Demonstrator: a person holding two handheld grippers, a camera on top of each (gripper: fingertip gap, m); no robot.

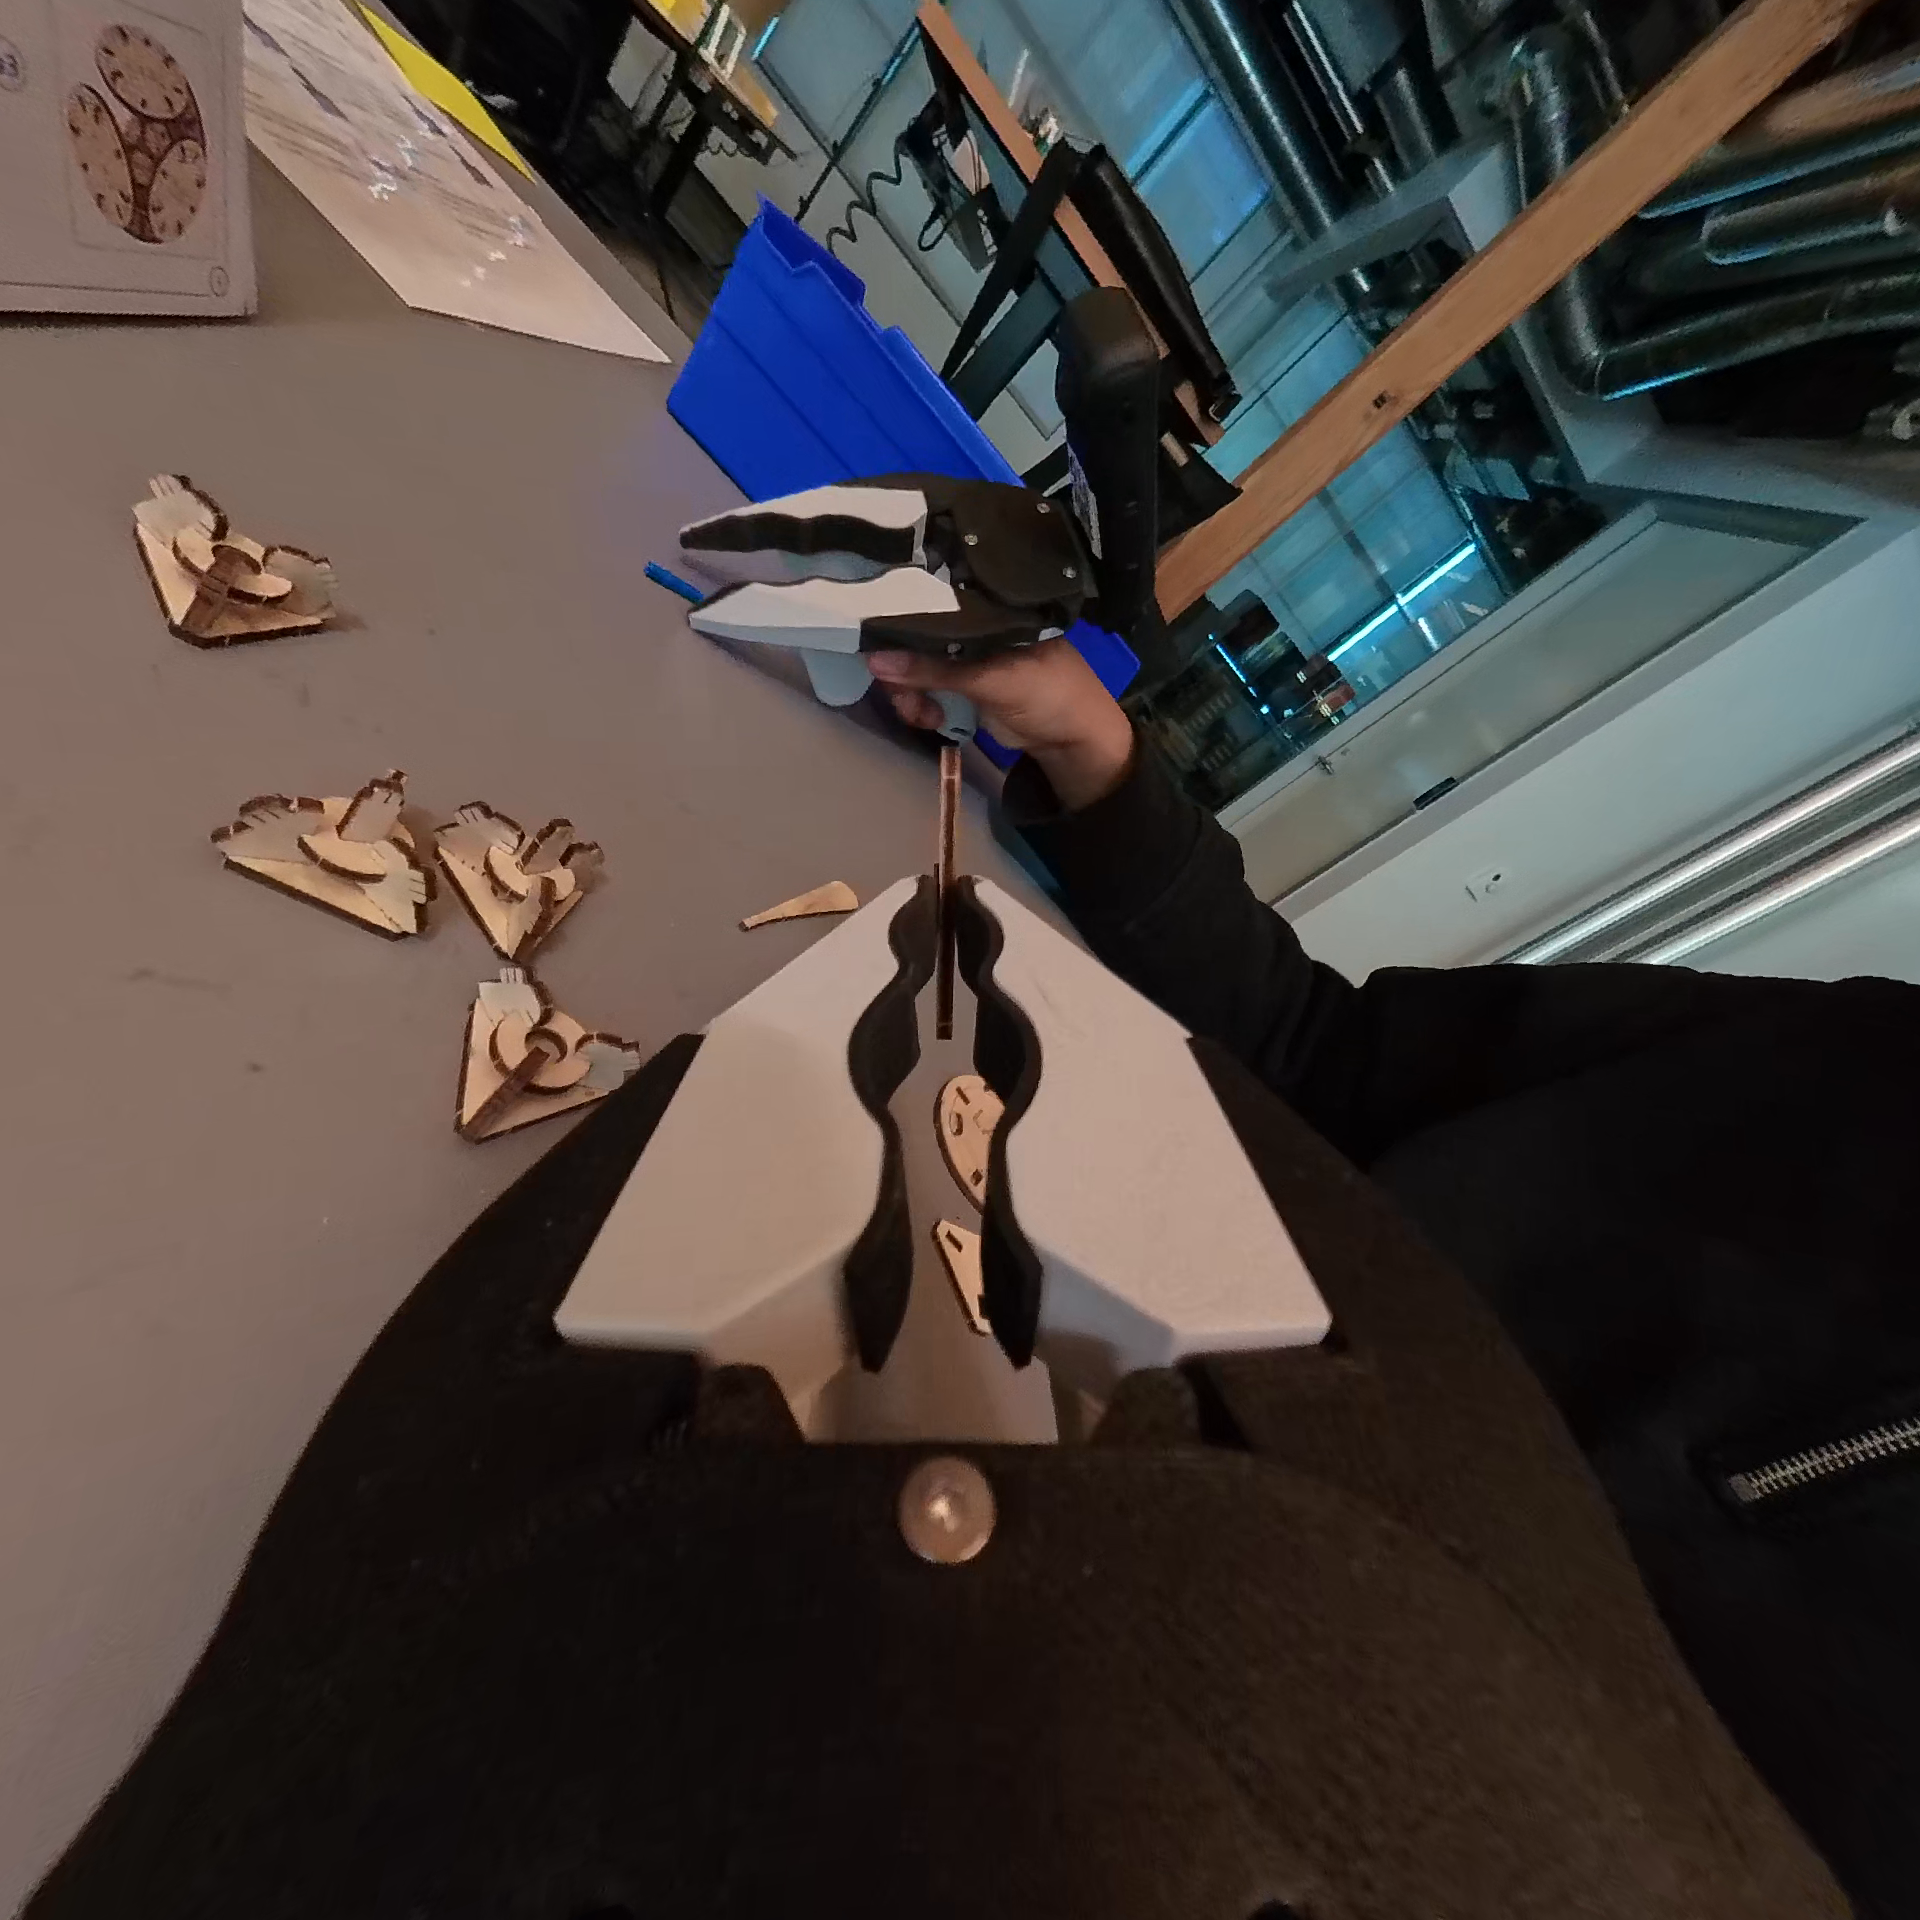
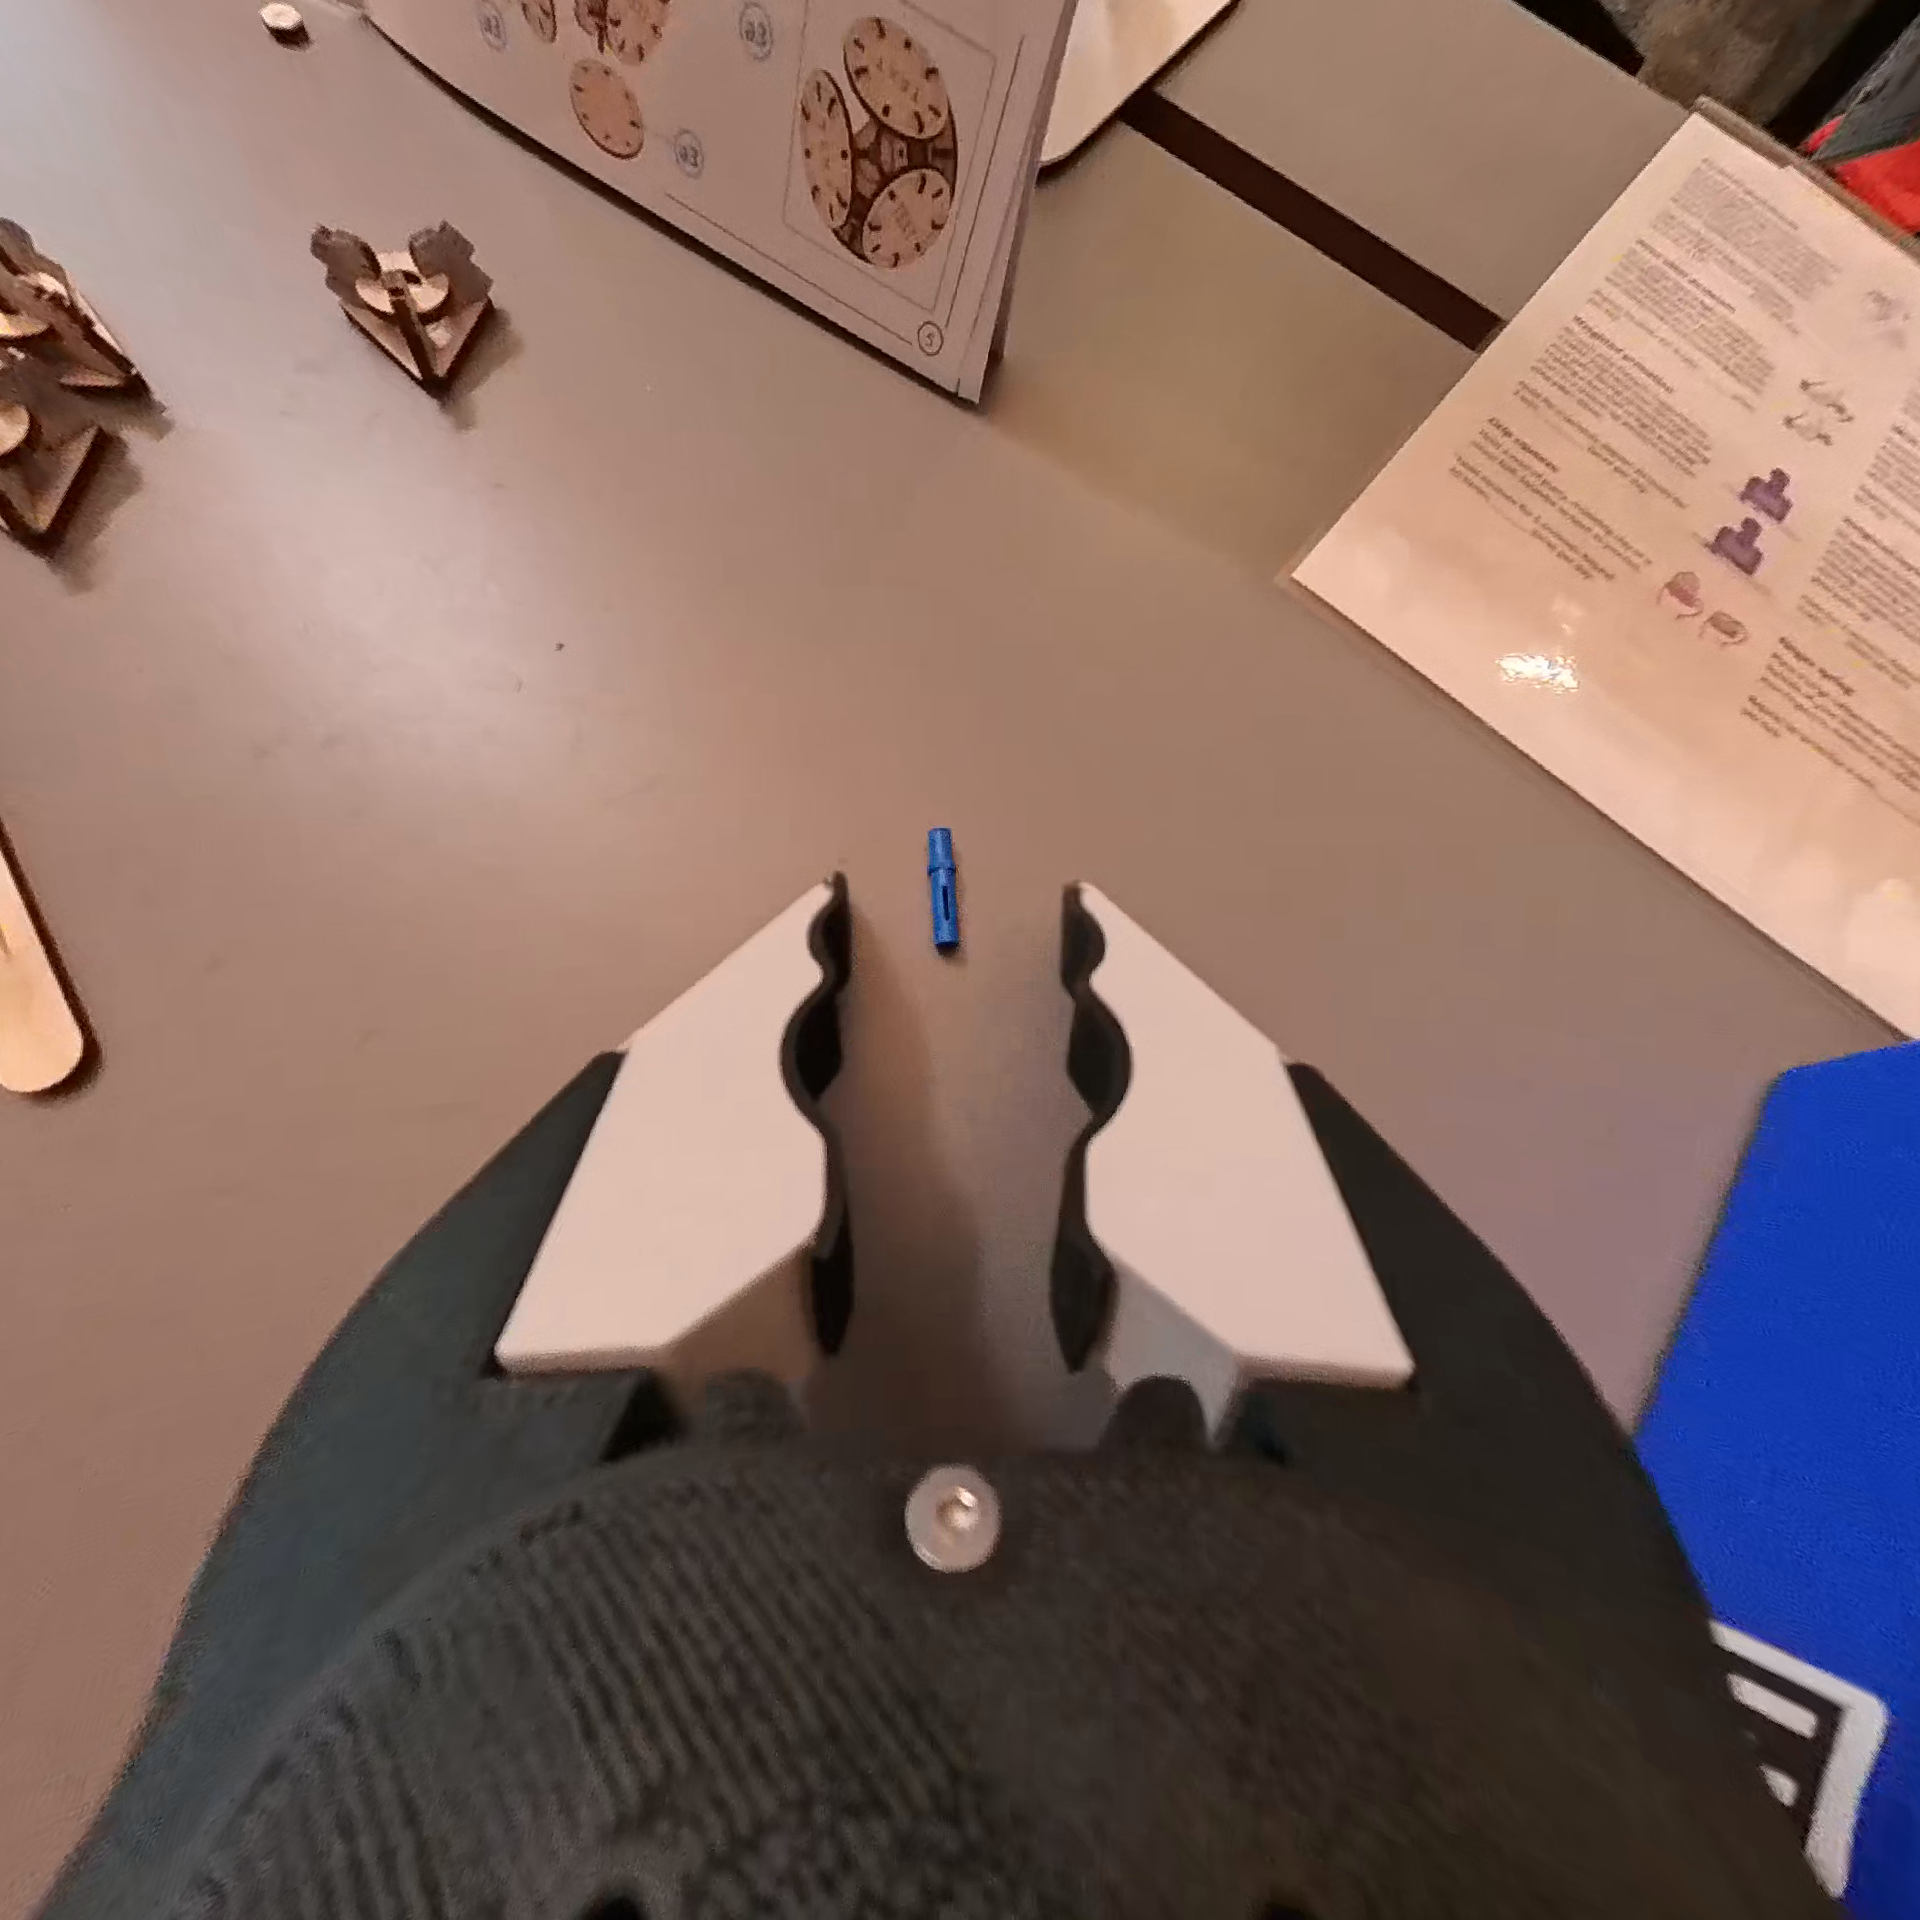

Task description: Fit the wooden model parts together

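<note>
Surface: your grey table (image 2: 520, 727) carries wooden puzzle assemblies (image 1: 322, 862), instruction sheets (image 2: 1662, 520), a blue bin (image 1: 831, 374) at its far edge | Left gripper (image 1: 945, 894): pinching a thin wooden piece (image 1: 948, 831) edge-on | Right gripper (image 2: 951, 894): spread, blue pin (image 2: 942, 891) lying untouched between its tips | Room: shelving, pipes beyond.

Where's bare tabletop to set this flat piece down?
Open grey table runs between the blue pin, the picture sheet and the glossy page. Crowded on the left: four small wooden assemblies and a wood sliver.
</note>
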